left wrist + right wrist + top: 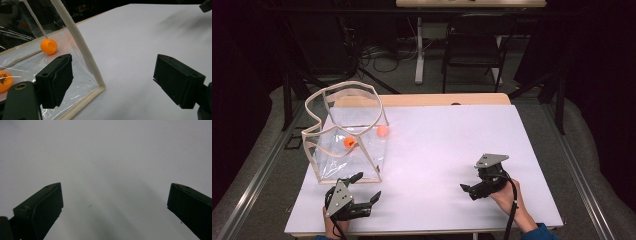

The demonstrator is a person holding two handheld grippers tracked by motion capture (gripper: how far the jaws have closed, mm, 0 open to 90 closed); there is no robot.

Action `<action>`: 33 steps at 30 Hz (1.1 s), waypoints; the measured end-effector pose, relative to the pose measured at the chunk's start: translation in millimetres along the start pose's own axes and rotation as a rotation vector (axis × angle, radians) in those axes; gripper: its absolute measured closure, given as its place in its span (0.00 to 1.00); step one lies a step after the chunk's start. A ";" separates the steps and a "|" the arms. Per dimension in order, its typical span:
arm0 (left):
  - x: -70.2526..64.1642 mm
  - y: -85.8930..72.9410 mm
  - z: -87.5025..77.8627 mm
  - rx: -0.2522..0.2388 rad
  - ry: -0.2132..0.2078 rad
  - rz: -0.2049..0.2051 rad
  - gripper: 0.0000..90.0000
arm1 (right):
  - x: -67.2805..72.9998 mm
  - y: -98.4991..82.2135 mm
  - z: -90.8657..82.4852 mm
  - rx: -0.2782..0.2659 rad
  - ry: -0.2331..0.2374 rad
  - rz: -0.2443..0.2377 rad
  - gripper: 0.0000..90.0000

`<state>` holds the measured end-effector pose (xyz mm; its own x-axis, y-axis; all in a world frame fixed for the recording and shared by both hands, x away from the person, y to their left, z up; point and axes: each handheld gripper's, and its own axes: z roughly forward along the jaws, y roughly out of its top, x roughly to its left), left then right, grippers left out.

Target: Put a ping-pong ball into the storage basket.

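A clear plastic bag (346, 131) with cream edging stands open at the table's left. Two orange balls are with it: one (348, 142) inside near the middle, the other (382, 131) at its right wall. My left gripper (366, 186) is open just below the bag's near corner. In the left gripper view, the cream corner seam (85, 53) runs between the spread jaws of the left gripper (112, 75), and both balls (48, 46) (5, 80) show through the plastic. My right gripper (469, 189) rests open at the lower right, and its own view has the right gripper (112, 202) over bare white surface.
A white sheet (447, 135) covers the wooden table (437, 99). A dark chair (474, 40) and a white desk leg (419, 50) stand beyond the far edge, with cables on the floor. Metal rails run along both sides of the table.
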<state>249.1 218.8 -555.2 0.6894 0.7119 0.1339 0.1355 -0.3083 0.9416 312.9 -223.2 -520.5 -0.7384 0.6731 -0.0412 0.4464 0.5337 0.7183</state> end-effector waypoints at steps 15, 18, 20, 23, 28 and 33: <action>-0.8 0.2 0.2 0.002 0.003 0.005 0.18 | 1.6 -29.8 -11.1 0.008 -0.034 0.039 0.00; -0.7 0.2 0.2 0.003 0.004 0.005 0.18 | 2.9 -32.3 -12.6 0.003 -0.038 0.039 0.00; -0.8 0.2 0.2 0.003 0.005 0.006 0.18 | 4.1 -33.5 -13.6 0.006 -0.036 0.040 0.00; -0.7 0.1 0.5 0.004 0.004 0.008 0.18 | 5.1 -36.2 -14.4 -0.001 -0.040 0.042 0.00; -1.0 0.1 0.7 0.005 0.003 0.010 0.18 | 6.0 -39.6 -15.1 0.000 -0.041 0.043 0.00; -0.4 0.1 0.9 0.004 0.003 0.011 0.18 | 7.3 -43.1 -14.9 -0.019 -0.037 0.050 0.00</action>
